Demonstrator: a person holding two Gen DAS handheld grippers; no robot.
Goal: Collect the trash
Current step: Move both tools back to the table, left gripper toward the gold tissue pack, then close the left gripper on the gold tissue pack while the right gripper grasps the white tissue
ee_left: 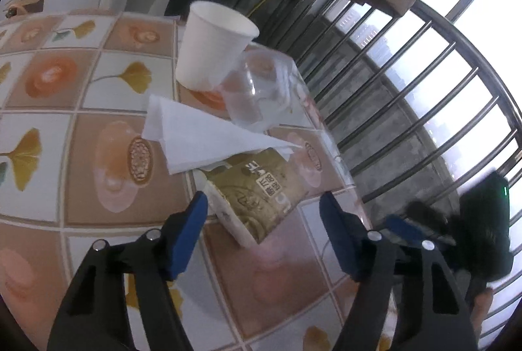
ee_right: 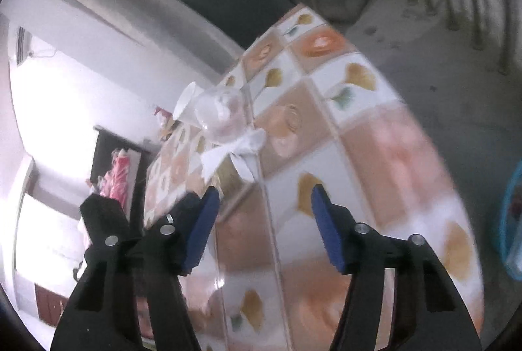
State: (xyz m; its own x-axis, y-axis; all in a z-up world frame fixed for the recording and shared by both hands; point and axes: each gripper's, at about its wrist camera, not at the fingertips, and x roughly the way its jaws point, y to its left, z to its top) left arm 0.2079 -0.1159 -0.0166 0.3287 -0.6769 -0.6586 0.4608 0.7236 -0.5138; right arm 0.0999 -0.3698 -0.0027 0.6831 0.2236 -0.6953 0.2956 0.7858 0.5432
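Blue fingers [ee_left: 192, 236] of the left gripper [ee_left: 262, 204] stand wide apart with the gold snack packet [ee_left: 254, 197] lying slantwise just ahead between them, so it is much nearer than the right gripper [ee_right: 264, 204], also wide and holding nothing.

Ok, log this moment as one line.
left tool: open, straddling gold packet | right tool: open, above table | napkin overlaps packet
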